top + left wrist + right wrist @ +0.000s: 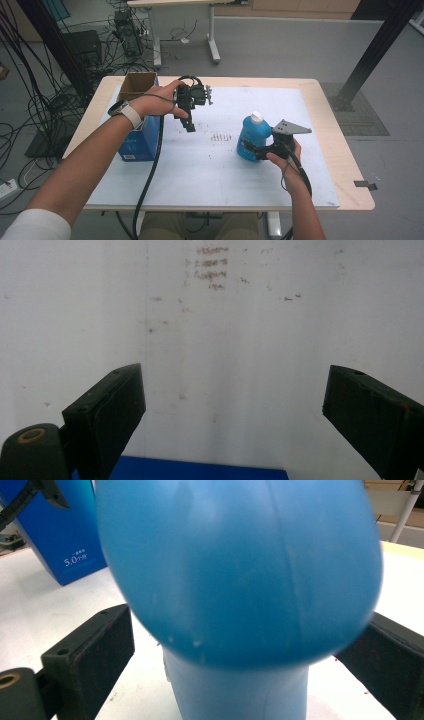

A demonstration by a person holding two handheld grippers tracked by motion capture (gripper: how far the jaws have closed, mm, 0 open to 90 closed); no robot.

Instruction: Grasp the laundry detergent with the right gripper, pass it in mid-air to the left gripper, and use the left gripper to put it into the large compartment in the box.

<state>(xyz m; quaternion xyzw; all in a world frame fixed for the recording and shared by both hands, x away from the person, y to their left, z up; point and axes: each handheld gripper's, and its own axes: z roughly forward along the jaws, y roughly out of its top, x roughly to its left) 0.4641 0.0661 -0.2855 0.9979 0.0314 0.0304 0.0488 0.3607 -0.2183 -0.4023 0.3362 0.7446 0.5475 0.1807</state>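
Looking down, the high view is showing the right gripper (248,146) reaching the blue bottle (253,136) standing on the white table (200,165), the left gripper (190,127) hanging near a blue box (137,142). Its own view is showing open, empty jaws. The right gripper view is showing the bottle between jaws; contact is unclear.

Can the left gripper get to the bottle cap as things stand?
Probably yes. The left gripper hangs open above the mat, nothing between it and the white cap. The right gripper sits low around the bottle, leaving the top free.
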